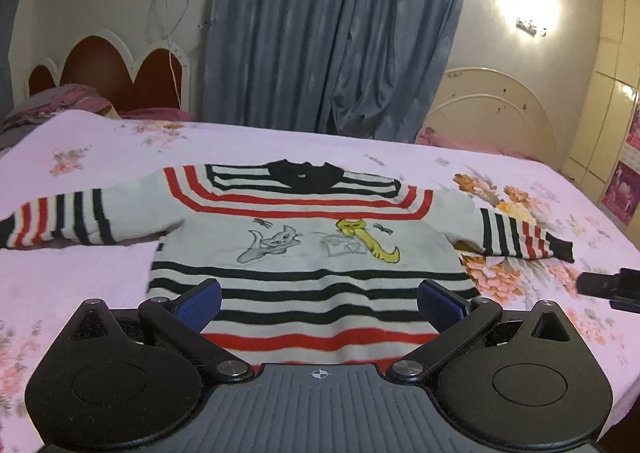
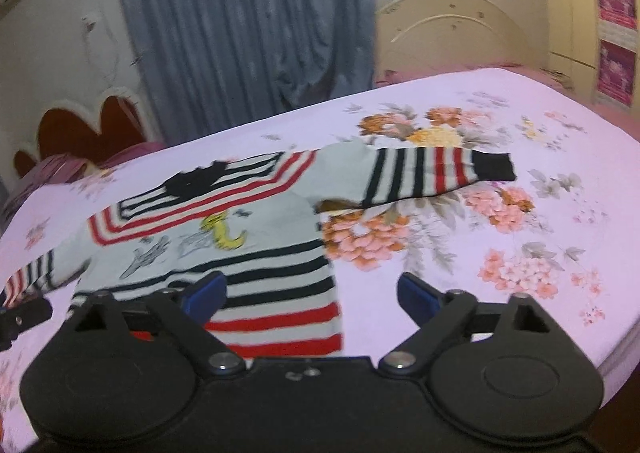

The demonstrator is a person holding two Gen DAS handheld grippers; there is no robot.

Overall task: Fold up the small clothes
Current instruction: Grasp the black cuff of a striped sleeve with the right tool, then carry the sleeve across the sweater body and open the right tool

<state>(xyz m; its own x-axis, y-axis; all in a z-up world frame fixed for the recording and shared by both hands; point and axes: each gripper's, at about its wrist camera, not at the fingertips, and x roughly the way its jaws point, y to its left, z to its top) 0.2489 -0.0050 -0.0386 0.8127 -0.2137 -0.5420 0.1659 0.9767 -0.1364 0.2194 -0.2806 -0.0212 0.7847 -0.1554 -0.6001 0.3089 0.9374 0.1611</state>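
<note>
We are looking at a small striped sweater (image 1: pixel 304 229) lying flat and face up on the bed (image 1: pixel 100 273), spread on a pink floral sheet, with both sleeves stretched out to the sides and the black collar pointing away from us. We are holding the left gripper (image 1: pixel 319 303) over the sweater's lower hem, its blue fingers (image 1: pixel 200 303) standing wide apart with nothing between them but the cloth below; the gripper's body is hiding the very bottom edge of the hem, so we cannot tell whether it is touching. The right gripper (image 2: pixel 312 293) is hanging over the hem's right corner, its fingers likewise spread wide and gripping nothing. The right wrist view is blurring, so the cat drawings on the chest are hard to make out there. The sweater's left cuff is running off the frame edge in the left wrist view, and only a dark tip of the other gripper is showing at each picture's side.
</note>
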